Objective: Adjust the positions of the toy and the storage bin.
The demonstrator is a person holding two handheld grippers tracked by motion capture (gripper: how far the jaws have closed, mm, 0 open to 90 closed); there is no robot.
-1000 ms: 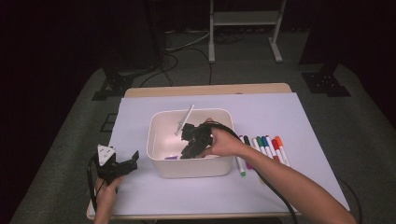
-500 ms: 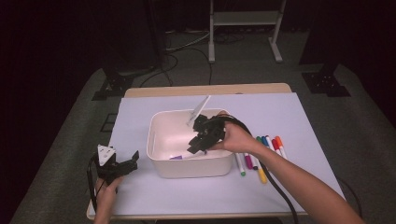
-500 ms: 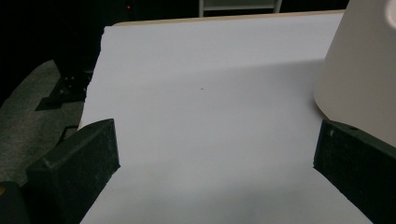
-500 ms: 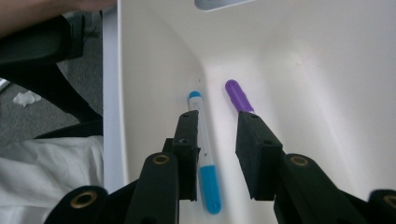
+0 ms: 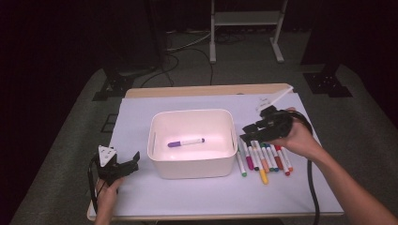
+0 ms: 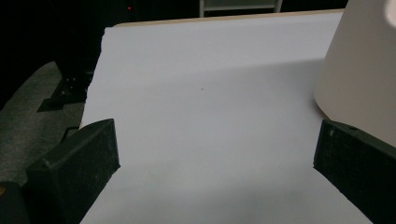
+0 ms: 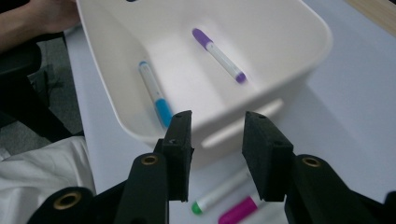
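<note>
While the right tongs hang over the row of markers, the notes run as follows.

Right tongs [image 5: 248, 133]: held in the person's right hand [image 5: 298, 136] above the counter, just right of the tub; jaws partly apart, having just been opening, with nothing between them. In the right gripper view the tongs [image 7: 215, 154] point toward the tub's near wall, with markers below.

Left tongs [image 5: 131, 161]: low at the near left of the counter, held in the left hand [image 5: 107, 192]; jaws wide, nothing between them. In the left gripper view the tongs [image 6: 210, 154] show bare white sheet between the pads.

Tub [image 5: 157, 136]: white, open-topped, mid-counter, between the two tongs. Its wall [image 6: 359, 70] shows at the right edge of the left gripper view.

Purple marker [image 5: 186, 142]: lies flat on the tub floor, also seen in the right gripper view [image 7: 219, 55].

Blue marker [image 7: 155, 95]: lies on the tub floor beside the wall, apart from the purple one.

Row of markers [image 5: 264, 159]: side by side on the sheet, just right of the tub, below the right tongs. A green-tipped marker [image 7: 219, 193] and a pink marker [image 7: 238, 210] show in the right gripper view.

White sheet [image 5: 187, 197]: covers most of the counter [image 5: 206, 90].
</note>
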